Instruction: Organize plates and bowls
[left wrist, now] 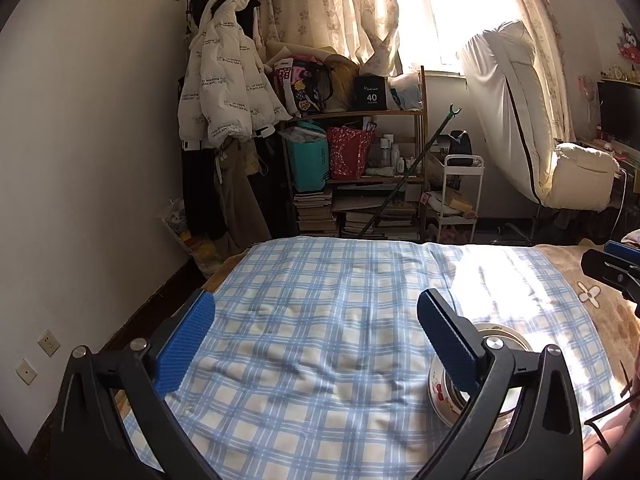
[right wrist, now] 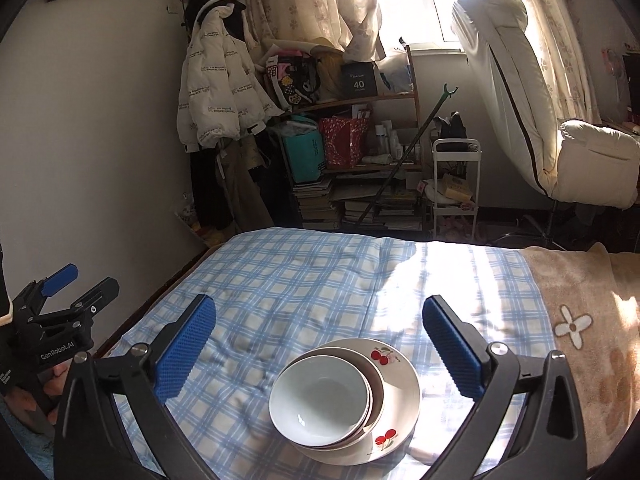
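Nested white bowls [right wrist: 324,394] stacked on cherry-print plate [right wrist: 394,380], set on checked cloth [right wrist: 288,288] over bed; right tool [right wrist: 318,346] spread wide, nothing gripped; left tool [left wrist: 316,344] likewise spread, empty

A home bedroom, seemingly — bed [right wrist: 304,280], hung jacket [right wrist: 220,92], curtains [right wrist: 316,0], cluttered shelf [right wrist: 360,136].

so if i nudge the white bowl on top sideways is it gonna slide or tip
The white bowl looks glazed and smooth, nested in another bowl on a cherry-print plate, so it would probably slide rather than tip. It already sits off-centre. The plate rests on a soft, rumpled checked cloth, so the stack may rock. It is likely ceramic, so fragile.
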Demonstrator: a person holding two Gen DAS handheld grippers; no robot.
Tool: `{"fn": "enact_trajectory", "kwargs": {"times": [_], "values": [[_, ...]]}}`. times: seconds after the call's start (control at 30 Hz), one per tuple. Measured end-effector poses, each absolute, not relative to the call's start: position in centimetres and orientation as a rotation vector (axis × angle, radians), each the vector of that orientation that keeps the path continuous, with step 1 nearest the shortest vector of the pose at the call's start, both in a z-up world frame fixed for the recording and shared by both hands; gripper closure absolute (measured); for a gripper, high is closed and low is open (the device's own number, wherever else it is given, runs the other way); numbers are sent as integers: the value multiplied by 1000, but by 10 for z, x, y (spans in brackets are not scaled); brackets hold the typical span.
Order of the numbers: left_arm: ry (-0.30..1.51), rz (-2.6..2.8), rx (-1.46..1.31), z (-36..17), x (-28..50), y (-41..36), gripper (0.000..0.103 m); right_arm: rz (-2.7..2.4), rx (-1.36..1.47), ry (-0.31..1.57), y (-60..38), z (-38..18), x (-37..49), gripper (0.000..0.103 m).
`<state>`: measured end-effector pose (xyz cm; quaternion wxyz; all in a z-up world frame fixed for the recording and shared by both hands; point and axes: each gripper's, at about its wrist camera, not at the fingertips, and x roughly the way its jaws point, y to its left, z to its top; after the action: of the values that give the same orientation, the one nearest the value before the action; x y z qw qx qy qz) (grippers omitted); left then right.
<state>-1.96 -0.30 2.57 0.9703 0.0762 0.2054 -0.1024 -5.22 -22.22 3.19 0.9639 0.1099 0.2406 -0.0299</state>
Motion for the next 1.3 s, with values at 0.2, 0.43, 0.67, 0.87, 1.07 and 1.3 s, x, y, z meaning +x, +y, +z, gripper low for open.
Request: {"fn": "enact_trajectory", "kwargs": {"times": [0.2, 0.43, 0.67, 0.87, 1.07, 1.3], "values": [[416, -172, 174, 21, -22, 7, 3, -78, 193, 491, -214, 26, -49, 0], [456, -174, 185, 5, -19, 9, 3, -95, 175, 513, -211, 15, -44, 0], [468, -156, 197, -5, -16, 10, 3, -119, 153, 544, -208, 5, -38, 0], [470, -151, 202, -7, -16, 9, 3, -128, 135, 543, -207, 3, -37, 0], [479, -149, 182, -7, -16, 12, 3, -126, 139, 542, -207, 3, -38, 0], [492, -147, 189, -9, -15, 12, 3, -125, 136, 544, -208, 3, -38, 0]]}}
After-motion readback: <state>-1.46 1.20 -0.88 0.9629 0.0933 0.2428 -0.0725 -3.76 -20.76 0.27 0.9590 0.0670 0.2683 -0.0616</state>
